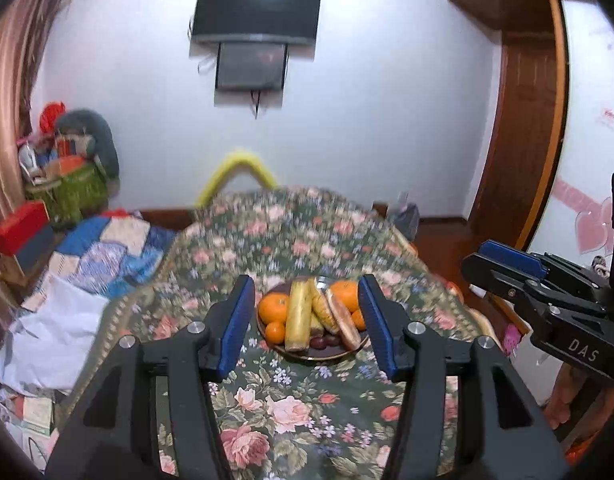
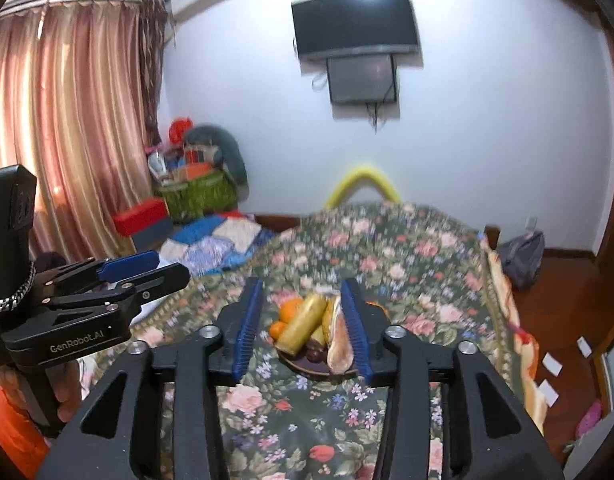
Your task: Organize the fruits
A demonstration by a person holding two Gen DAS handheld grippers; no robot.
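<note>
A dark round plate of fruit sits on a floral-covered table. It holds oranges, a long yellow piece, a banana-like piece, a tan oval piece and dark grapes. My left gripper is open and empty, held above and short of the plate. My right gripper is open and empty, also short of the plate, with the fruit showing between its fingers. Each gripper shows at the side of the other's view: the right, the left.
A patchwork quilt and white cloth lie left of the table. A green basket of clutter and a red box stand by the curtain. A TV hangs on the far wall. A wooden door frame is on the right.
</note>
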